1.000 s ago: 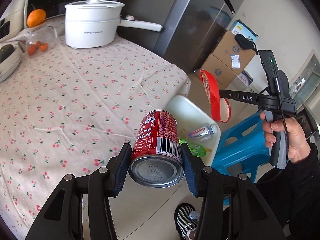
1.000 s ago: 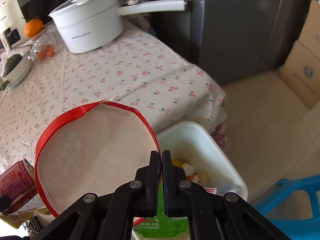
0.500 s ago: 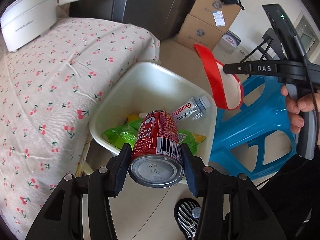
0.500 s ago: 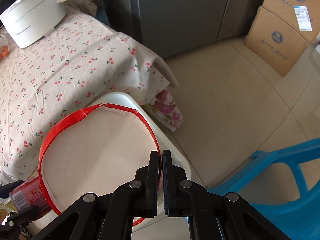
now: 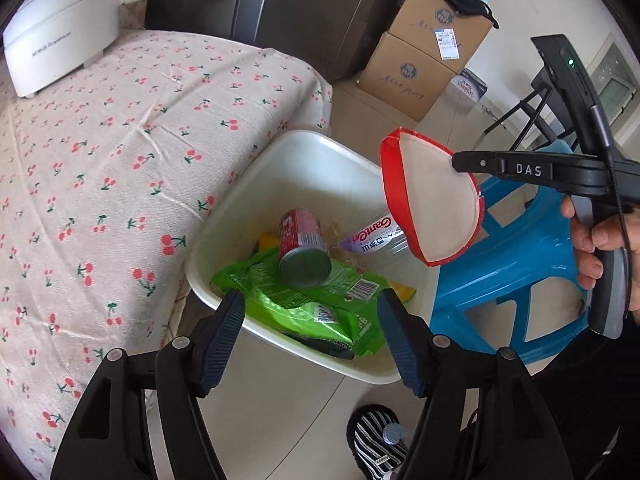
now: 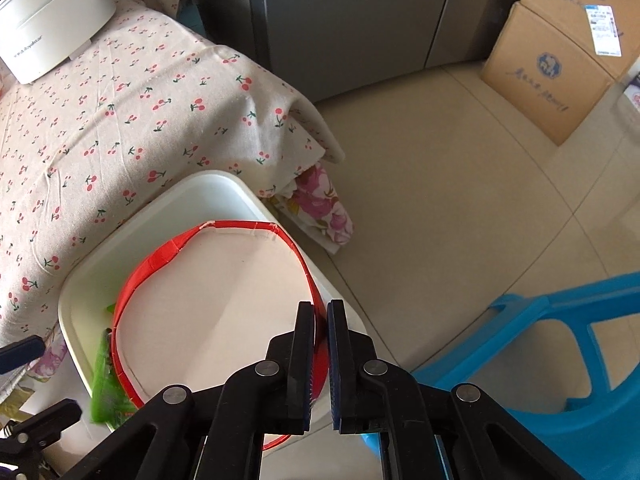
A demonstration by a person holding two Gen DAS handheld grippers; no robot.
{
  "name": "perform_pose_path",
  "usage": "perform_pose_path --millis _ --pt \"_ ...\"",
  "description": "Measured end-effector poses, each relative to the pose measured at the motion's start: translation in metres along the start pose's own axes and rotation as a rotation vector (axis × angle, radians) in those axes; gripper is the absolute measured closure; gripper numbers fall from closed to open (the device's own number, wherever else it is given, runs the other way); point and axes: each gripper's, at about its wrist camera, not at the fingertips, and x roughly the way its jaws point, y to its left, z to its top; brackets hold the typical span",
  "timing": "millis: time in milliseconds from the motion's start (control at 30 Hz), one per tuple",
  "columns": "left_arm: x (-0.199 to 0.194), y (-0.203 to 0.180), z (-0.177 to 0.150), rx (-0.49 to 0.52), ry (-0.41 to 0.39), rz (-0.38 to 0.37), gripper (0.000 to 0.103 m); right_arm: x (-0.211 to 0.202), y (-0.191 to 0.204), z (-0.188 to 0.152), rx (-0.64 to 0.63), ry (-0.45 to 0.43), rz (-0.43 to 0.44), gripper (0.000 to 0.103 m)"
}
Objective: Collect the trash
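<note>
The red milk can [image 5: 302, 246] lies loose inside the white bin [image 5: 280, 176], on a green snack bag [image 5: 320, 300] beside a plastic bottle [image 5: 376, 238]. My left gripper [image 5: 310, 304] hangs above the bin's near side; its jaws are opening, and nothing is between them. My right gripper [image 6: 320, 312] is shut on the rim of a red-edged paper bowl [image 6: 208, 312], held tilted over the bin [image 6: 224, 184]. The left wrist view shows that bowl [image 5: 432, 204] and the right gripper [image 5: 456, 162] over the bin's right edge.
The bin stands on the floor against a table with a cherry-print cloth [image 5: 120, 160], which carries a white pot [image 5: 60, 28]. A blue plastic stool [image 5: 520, 264] is right of the bin. Cardboard boxes [image 5: 416, 72] and a grey fridge [image 6: 340, 20] stand behind. A striped slipper [image 5: 376, 440] is below.
My left gripper came from the table to above the bin, opened, and the can dropped onto the trash. The right gripper carried the bowl down over the bin.
</note>
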Motion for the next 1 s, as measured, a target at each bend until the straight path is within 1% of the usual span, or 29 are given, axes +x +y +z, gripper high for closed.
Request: perform_pose_path --millis 167,300,333,367,400,467,533,600,633,733,767,800,900,1000 --pt "-0.035 0.015 -0.01 -0.03 -0.036 0.053 0.024 0.01 0.016 0.002 -0.034 0.018 -0.024 0.098" --pt "-0.062 0.027 -0.019 -0.047 -0.064 0.102 0.018 0.017 0.031 0.006 -0.046 0.041 -0.017 0.095" --pt "-0.068 0.03 -0.022 -0.054 -0.069 0.113 0.017 0.017 0.034 0.008 -0.042 0.047 -0.011 0.091" --pt "-0.074 0.033 -0.025 -0.063 -0.074 0.124 0.016 0.017 0.036 0.009 -0.038 0.053 -0.002 0.079" --pt "-0.079 0.036 -0.027 -0.074 -0.078 0.133 0.015 0.017 0.039 0.01 -0.03 0.055 0.007 0.062" --pt "-0.09 0.041 -0.032 -0.095 -0.089 0.154 0.014 0.011 0.045 0.011 -0.023 0.04 0.021 0.049" --pt "-0.1 0.045 -0.039 -0.112 -0.097 0.183 0.012 0.004 0.052 0.012 -0.033 0.018 0.026 0.048" --pt "-0.11 0.047 -0.047 -0.13 -0.11 0.213 0.011 -0.004 0.059 0.011 -0.041 0.0 0.033 0.043" --pt "-0.115 0.048 -0.05 -0.139 -0.117 0.228 0.01 -0.009 0.062 0.011 -0.043 -0.01 0.04 0.042" --pt "-0.131 0.051 -0.058 -0.171 -0.128 0.273 0.006 -0.031 0.069 0.006 -0.039 -0.057 0.071 0.039" --pt "-0.136 0.052 -0.061 -0.185 -0.123 0.29 0.006 -0.042 0.071 0.004 -0.041 -0.082 0.085 0.035" --pt "-0.141 0.054 -0.064 -0.198 -0.121 0.31 0.006 -0.053 0.073 0.001 -0.043 -0.11 0.094 0.03" --pt "-0.158 0.055 -0.073 -0.234 -0.148 0.364 0.006 -0.089 0.082 -0.01 -0.055 -0.214 0.096 0.018" --pt "-0.176 0.053 -0.083 -0.252 -0.191 0.397 0.006 -0.117 0.094 -0.026 -0.07 -0.305 0.084 0.011"
